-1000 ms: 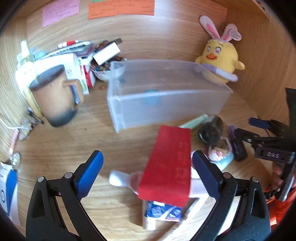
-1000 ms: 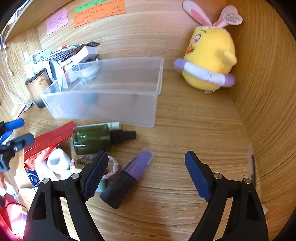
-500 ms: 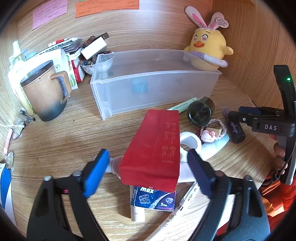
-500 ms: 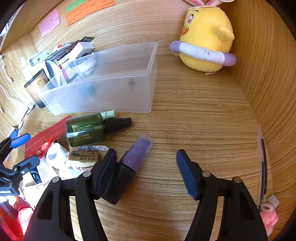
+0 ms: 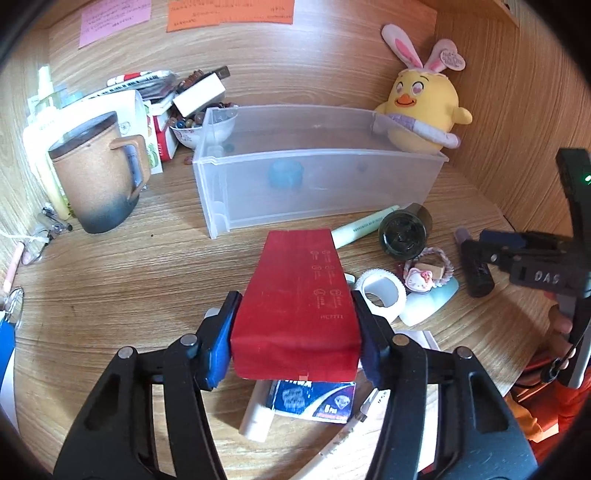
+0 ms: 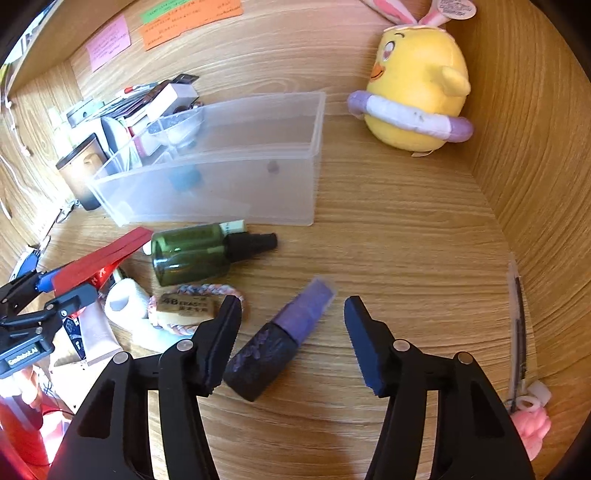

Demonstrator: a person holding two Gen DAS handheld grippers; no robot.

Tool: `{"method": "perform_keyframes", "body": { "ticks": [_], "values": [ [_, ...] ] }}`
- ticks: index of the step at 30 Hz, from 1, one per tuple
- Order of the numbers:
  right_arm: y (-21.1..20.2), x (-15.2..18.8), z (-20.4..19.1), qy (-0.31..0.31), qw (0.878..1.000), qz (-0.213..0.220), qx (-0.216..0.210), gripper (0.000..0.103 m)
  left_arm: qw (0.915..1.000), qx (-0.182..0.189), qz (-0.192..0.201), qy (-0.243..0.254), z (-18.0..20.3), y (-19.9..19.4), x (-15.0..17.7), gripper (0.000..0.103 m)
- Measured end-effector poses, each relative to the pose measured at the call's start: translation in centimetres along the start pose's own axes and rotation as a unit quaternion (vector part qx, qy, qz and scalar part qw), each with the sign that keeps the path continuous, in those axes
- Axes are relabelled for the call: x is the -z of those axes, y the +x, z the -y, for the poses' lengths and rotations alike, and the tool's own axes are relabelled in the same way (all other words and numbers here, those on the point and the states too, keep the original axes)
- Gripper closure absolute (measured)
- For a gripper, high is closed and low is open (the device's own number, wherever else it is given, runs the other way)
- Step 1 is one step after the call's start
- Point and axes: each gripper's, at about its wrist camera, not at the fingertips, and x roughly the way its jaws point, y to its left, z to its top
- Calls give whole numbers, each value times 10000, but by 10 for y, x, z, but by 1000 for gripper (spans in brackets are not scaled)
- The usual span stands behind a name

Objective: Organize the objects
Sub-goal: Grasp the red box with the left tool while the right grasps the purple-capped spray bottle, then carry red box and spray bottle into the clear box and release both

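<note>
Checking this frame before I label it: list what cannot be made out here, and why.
- Sticky notes: left wrist view, writing too small.
- Blue packet: left wrist view, the red box in the left gripper covers its top.
- Purple bottle: right wrist view, tip blurred; right gripper contact unclear.
- Blue thing in clear bin: frosted wall blurs it.

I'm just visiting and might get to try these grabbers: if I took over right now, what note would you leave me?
Left gripper: its jaws have just been closing and now clamp the red box by its sides, above the clutter.
Right gripper: open, its jaws have just been closing around the purple bottle, which lies on the desk; only the left pad is near it, nothing gripped.
Clear bin: behind the clutter, holding a blue item and little else.
Done: red box gripped.
Left: probably bin the box and purple bottle, then the green bottle, tape roll, eraser and hair tie.
</note>
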Motion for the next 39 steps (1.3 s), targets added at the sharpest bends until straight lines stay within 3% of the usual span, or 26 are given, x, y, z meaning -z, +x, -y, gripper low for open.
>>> {"method": "perform_keyframes", "body": {
  "ticks": [5,9,12,20,33,39],
  "values": [
    [9,10,1,62,9998,-177,33,50,9998,-94,186,-46,-3,-15,2,46],
    [6,15,5,58,9998,-137,160,71,9992,-202,347,-58,-4,-24,0,46],
    [6,16,7,25,9997,-92,219,80,9988,-204,435,-80,-3,-29,-2,46],
    [-6,14,8,45,9992,185,359,80,9974,-211,683,-68,2,-47,-9,46],
    [-61,-17,0,25,9944,1046,171,80,9931,-172,1145,-162,2,-72,-33,46],
    [-64,-33,-7,-21,9920,1265,47,80,9915,-191,1277,-182,0,-67,-51,46]
  ]
}}
